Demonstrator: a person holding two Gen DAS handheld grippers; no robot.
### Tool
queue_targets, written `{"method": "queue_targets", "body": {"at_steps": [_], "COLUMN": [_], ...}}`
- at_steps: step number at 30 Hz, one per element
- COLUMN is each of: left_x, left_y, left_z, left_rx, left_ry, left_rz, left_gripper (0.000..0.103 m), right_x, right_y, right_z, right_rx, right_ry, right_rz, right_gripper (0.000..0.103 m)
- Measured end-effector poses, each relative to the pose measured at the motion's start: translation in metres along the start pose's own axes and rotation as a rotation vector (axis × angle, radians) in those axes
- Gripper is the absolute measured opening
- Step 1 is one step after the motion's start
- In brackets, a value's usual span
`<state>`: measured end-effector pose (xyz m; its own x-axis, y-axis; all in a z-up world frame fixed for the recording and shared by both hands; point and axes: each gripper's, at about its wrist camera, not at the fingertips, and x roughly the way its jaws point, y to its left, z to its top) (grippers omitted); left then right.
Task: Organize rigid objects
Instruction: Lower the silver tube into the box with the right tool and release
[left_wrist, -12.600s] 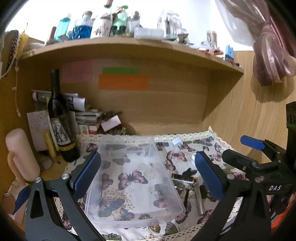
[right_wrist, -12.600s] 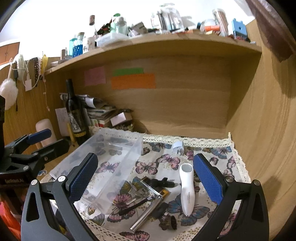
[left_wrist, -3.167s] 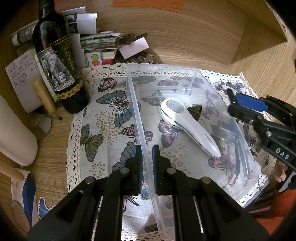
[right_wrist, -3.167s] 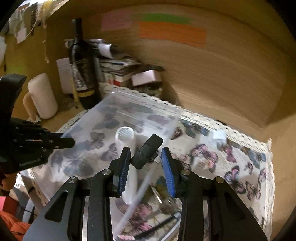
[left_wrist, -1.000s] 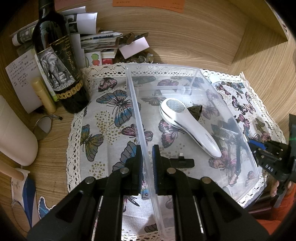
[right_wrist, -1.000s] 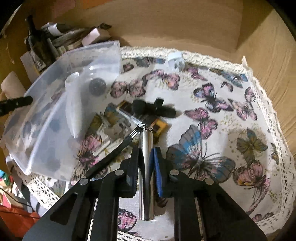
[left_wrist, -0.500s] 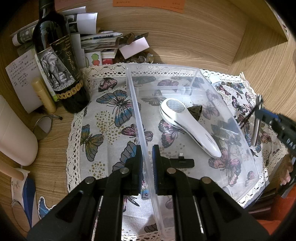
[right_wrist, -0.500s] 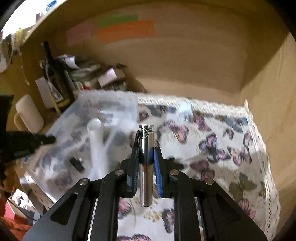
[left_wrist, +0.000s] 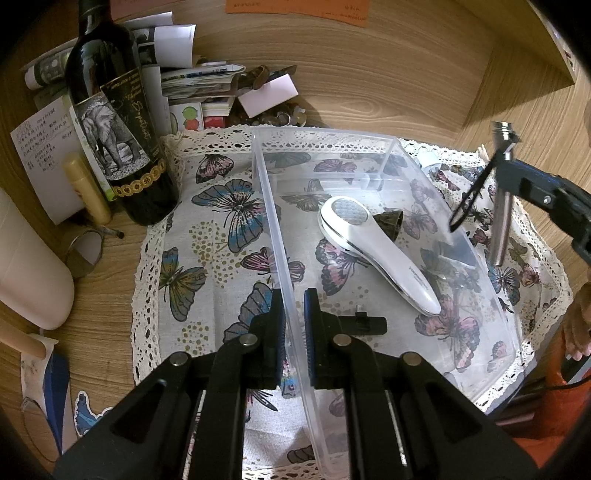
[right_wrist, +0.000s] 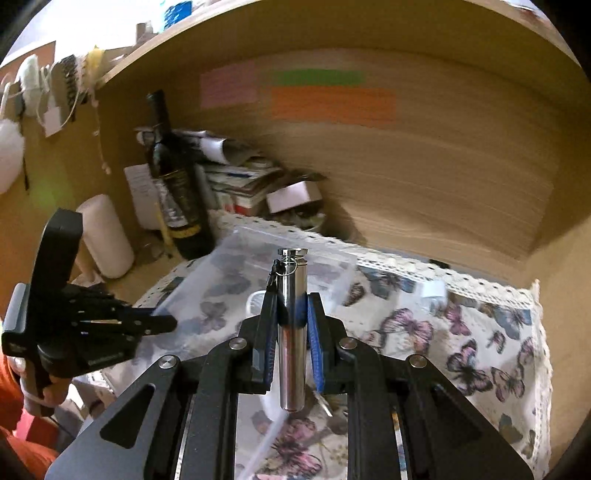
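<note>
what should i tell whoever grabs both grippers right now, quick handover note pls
Left gripper: shut on the near wall of the clear plastic bin, steadying it.
Right gripper: shut on the silver metal cylinder with a black strap, held upright in the air beside the bin.
Done: white handheld device, dark cone-shaped piece and small black clip-like part lie in the bin.
Left: drop the cylinder in; a small white item sits on the butterfly cloth.

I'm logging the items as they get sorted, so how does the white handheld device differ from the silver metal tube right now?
The white handheld device lies flat inside the clear bin; the silver metal tube is held upright in the right gripper, outside the bin's far wall. The device is broad, curved and white; the tube is slim, straight and shiny, with a dark strap. Both are rigid and elongated.
</note>
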<state>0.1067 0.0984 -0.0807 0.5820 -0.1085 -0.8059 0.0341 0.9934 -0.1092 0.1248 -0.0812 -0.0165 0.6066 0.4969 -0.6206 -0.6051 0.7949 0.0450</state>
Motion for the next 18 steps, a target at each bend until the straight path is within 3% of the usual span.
{"method": "queue_targets", "body": {"at_steps": [18], "left_x": [0.000], "left_y": [-0.001], "left_z": [0.000], "left_rx": [-0.005], "left_ry": [0.000], "left_rz": [-0.004], "left_gripper": [0.009], "right_x": [0.063], "right_y": [0.035], "right_z": [-0.015], "right_rx": [-0.130], "right_ry": [0.213], "right_rz": [0.081], "right_gripper": [0.014]}}
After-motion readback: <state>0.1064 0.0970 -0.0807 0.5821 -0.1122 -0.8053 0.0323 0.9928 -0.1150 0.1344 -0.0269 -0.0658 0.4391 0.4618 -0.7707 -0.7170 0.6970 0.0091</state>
